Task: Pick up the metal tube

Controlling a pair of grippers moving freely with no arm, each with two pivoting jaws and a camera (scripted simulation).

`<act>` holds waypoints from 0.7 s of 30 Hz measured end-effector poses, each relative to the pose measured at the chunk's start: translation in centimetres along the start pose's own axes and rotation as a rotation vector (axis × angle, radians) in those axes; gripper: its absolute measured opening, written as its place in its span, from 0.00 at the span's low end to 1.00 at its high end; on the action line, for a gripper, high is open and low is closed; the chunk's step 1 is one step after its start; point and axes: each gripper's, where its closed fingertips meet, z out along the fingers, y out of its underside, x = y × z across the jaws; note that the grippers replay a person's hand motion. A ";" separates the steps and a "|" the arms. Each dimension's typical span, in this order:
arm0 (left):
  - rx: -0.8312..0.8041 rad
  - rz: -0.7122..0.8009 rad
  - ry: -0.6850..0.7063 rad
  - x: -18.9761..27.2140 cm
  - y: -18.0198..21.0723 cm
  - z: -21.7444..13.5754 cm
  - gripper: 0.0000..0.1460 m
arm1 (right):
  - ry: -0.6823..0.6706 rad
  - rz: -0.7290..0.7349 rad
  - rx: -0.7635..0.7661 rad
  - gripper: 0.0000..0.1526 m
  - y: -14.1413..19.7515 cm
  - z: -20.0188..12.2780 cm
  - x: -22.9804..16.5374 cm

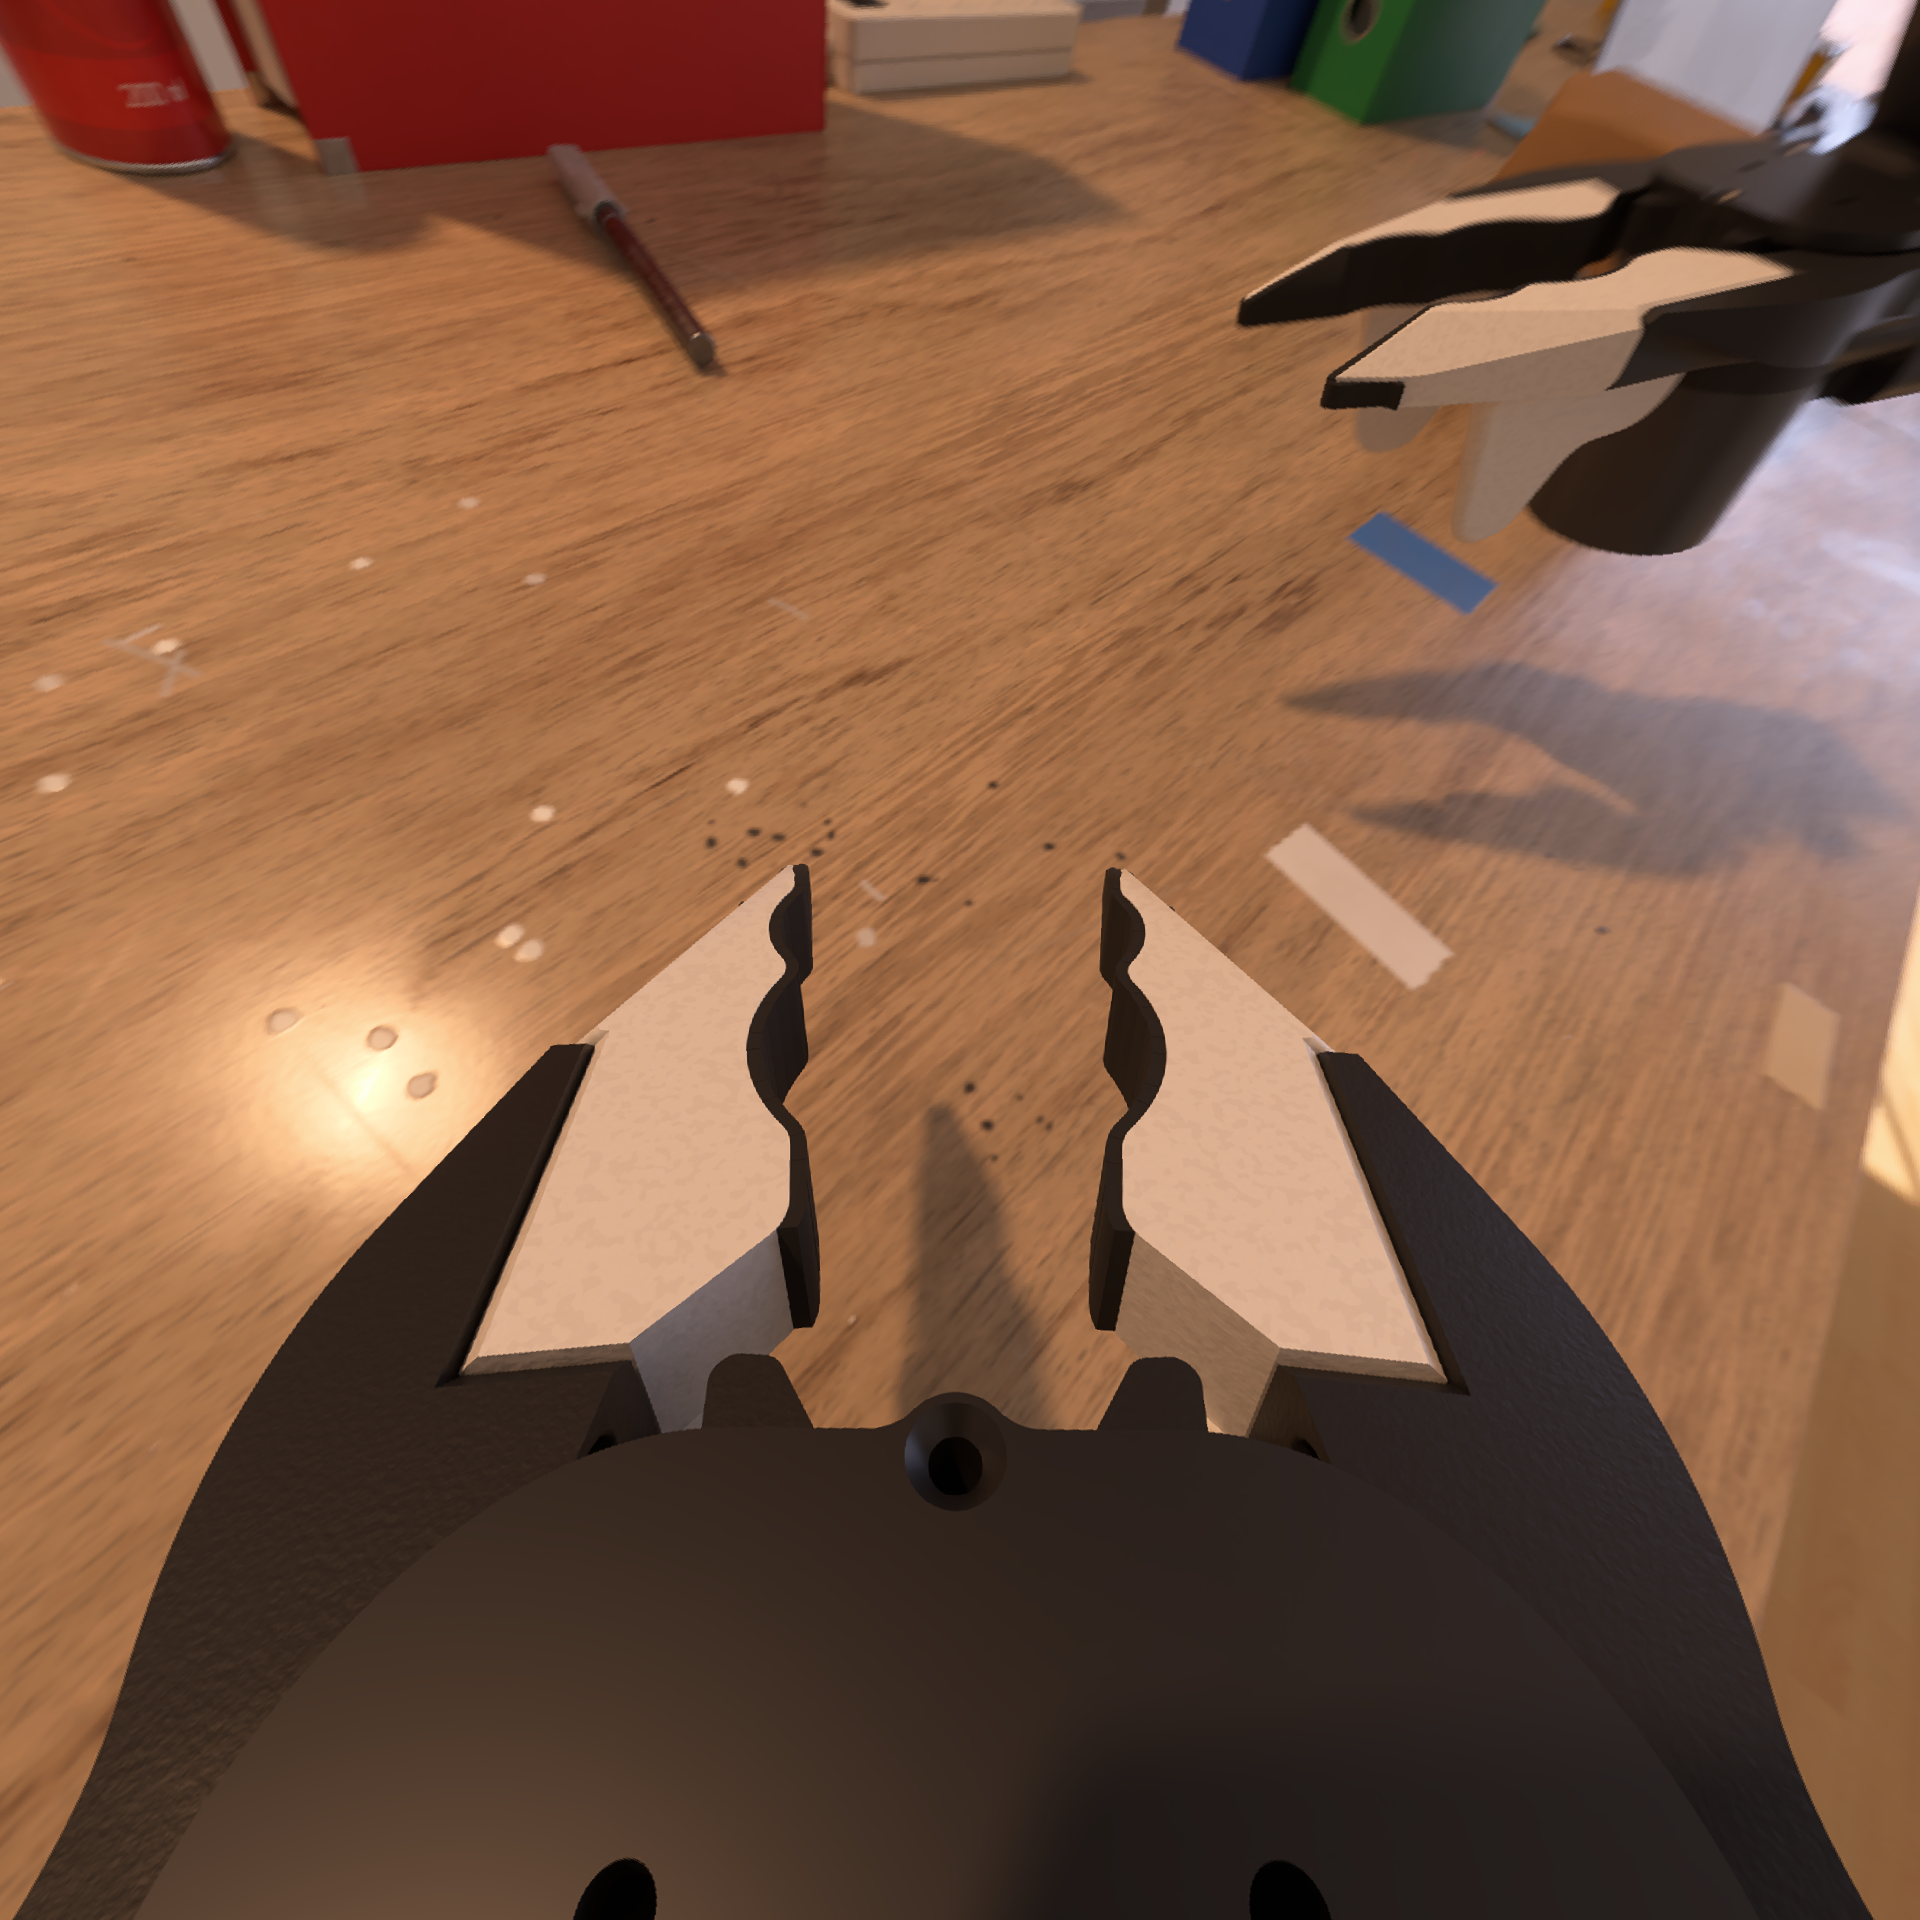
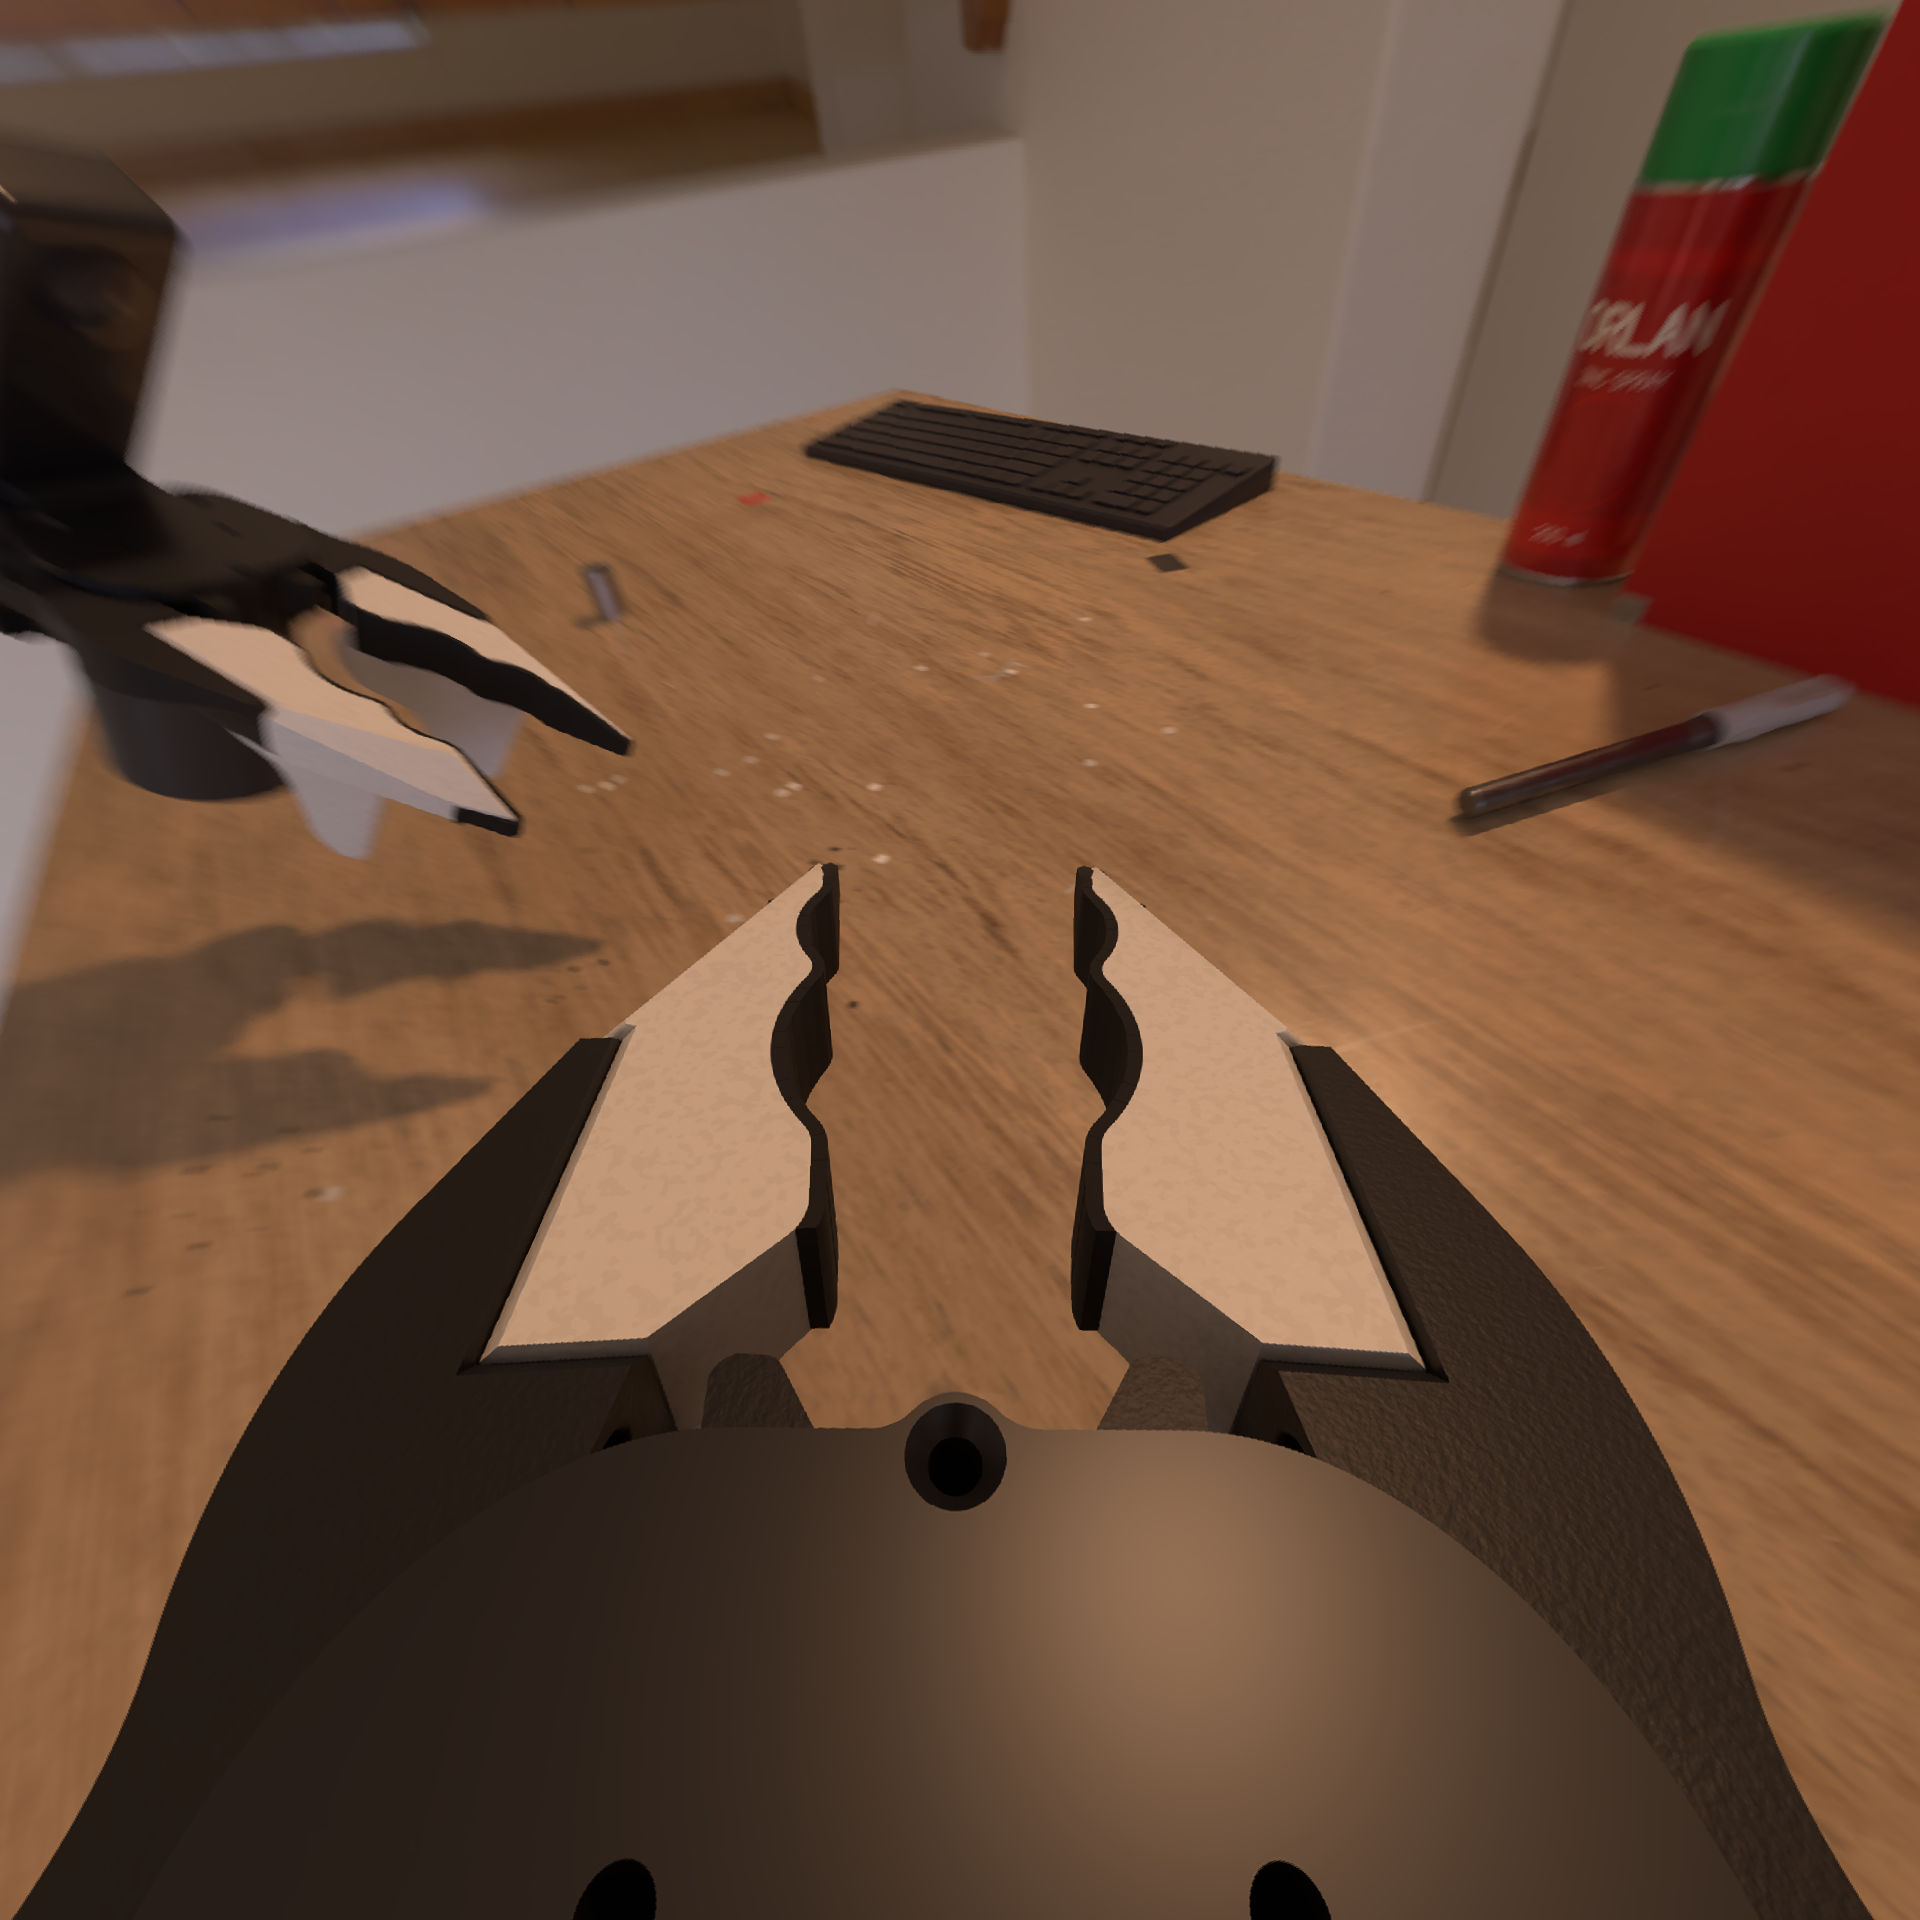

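Observation:
A small grey metal tube (image 2: 601, 594) lies on the wooden table (image 2: 1247, 987) in the right wrist view, far ahead and to the left, beyond the left gripper. I do not see it in the left wrist view. My left gripper (image 1: 956, 878) is open and empty above the table; it also shows in the right wrist view (image 2: 566, 784). My right gripper (image 2: 956, 873) is open and empty, hovering above the table; it shows at the upper right of the left wrist view (image 1: 1286, 355).
A dark red pen with a grey cap (image 1: 634, 249) lies in front of a red box (image 1: 540, 73) and a red spray can (image 2: 1652, 343). A black keyboard (image 2: 1049, 468) sits at the far edge. Blue and green binders (image 1: 1403, 52) stand behind. Tape strips (image 1: 1421, 561) mark the table.

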 end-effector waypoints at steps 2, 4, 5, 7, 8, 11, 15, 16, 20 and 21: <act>-0.028 0.010 -0.053 -0.6 0.6 -0.2 0.38 | 0.065 -0.083 -0.005 0.29 0.0 0.8 -0.5; -0.059 -0.008 -0.085 -1.1 1.5 -0.5 0.38 | 0.038 -0.068 -0.011 0.29 0.3 1.4 -1.7; -0.070 -0.023 -0.090 -1.2 2.0 -0.7 0.38 | 0.026 -0.056 -0.013 0.29 0.7 1.7 -2.2; -0.078 -0.057 -0.084 -1.4 2.6 -1.2 0.38 | 0.011 -0.070 -0.045 0.28 1.8 1.9 -3.0; -0.074 -0.072 -0.081 -1.5 2.8 -1.5 0.38 | 0.020 -0.087 -0.056 0.28 2.2 1.9 -3.1; -0.056 -0.108 -0.075 -1.8 2.8 -2.9 0.38 | 0.019 -0.126 -0.076 0.27 2.8 1.8 -3.5; -0.061 -0.122 -0.054 -2.3 2.8 -5.2 0.38 | 0.016 -0.144 -0.083 0.27 2.8 1.6 -3.6; -0.072 -0.119 -0.048 -2.5 2.7 -6.0 0.38 | 0.011 -0.143 -0.084 0.27 2.9 1.6 -3.6; -0.203 -0.078 -0.154 -6.3 2.0 -9.9 0.38 | 0.001 -0.138 -0.094 0.27 3.2 1.6 -3.3; -0.270 -0.045 -0.225 -8.2 1.8 -11.2 0.38 | -0.001 -0.136 -0.094 0.27 3.3 1.6 -3.2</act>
